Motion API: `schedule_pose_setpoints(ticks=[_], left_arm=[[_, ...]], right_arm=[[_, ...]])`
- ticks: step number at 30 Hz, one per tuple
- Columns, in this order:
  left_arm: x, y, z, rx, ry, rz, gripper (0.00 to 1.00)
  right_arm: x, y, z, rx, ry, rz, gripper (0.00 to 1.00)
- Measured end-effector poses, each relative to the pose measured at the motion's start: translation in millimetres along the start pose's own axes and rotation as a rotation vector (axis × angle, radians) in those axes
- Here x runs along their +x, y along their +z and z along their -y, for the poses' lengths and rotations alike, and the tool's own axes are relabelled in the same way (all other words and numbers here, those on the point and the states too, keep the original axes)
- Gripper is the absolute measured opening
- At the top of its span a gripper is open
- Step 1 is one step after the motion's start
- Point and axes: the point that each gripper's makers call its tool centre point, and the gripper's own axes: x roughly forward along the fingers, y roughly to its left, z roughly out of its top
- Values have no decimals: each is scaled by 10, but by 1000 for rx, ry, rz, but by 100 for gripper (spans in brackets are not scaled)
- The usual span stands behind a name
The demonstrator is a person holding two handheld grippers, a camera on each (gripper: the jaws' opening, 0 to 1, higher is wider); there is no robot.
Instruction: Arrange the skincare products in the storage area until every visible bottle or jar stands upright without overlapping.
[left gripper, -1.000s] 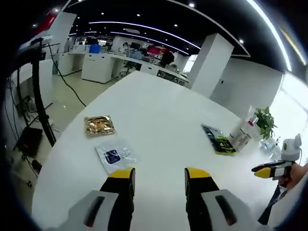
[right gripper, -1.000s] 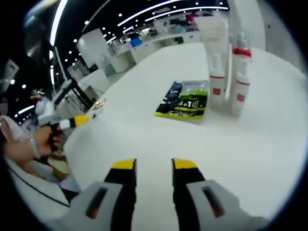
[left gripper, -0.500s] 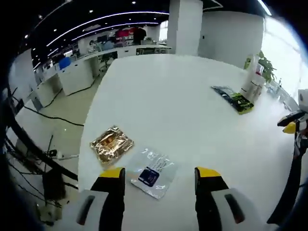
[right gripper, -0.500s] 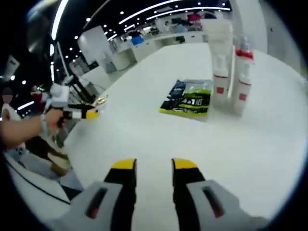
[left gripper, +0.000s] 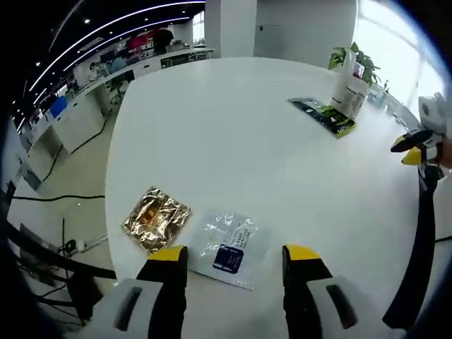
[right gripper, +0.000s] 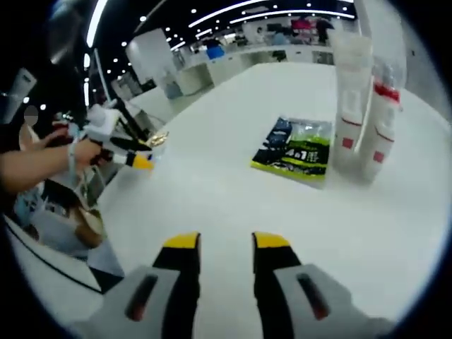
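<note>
Two upright white red-banded bottles [right gripper: 364,116]

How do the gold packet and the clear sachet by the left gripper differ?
The gold packet is shiny, crinkled foil; the clear sachet is see-through with a dark blue label. The gold packet lies off to one side of the left gripper, while the clear sachet lies just ahead, between its open jaws. Both lie flat on the white table, apart.

Left gripper [left gripper: 234,256]: jaws parted, nothing between. Right gripper [right gripper: 224,242]: jaws slightly apart, apparently empty. A hand [right gripper: 86,151] grips the left gripper's handle.
</note>
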Motion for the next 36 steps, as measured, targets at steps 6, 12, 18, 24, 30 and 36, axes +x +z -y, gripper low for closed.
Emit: schedule_pose_setpoints(ticks=[6, 12, 18, 24, 30, 36], left_arm=[[-6, -47, 57, 82, -4, -22, 61], [5, -40, 61, 53, -7, -21, 60], [11, -46, 154, 74, -18, -25, 54], [-1, -62, 274, 93, -37, -21, 43], [-13, -95, 409, 128, -61, -22, 42], [-142, 17, 506, 127, -102, 61, 43]], right_arm=[[-1, -75, -37, -35, 14, -28, 27], [26, -82, -58, -40, 16, -29, 27], [72, -10, -143, -62, 37, -22, 27], [81, 11, -138, -64, 44, -17, 26], [80, 38, -112, -61, 46, -8, 26], [79, 99, -99, -52, 45, 17, 26]])
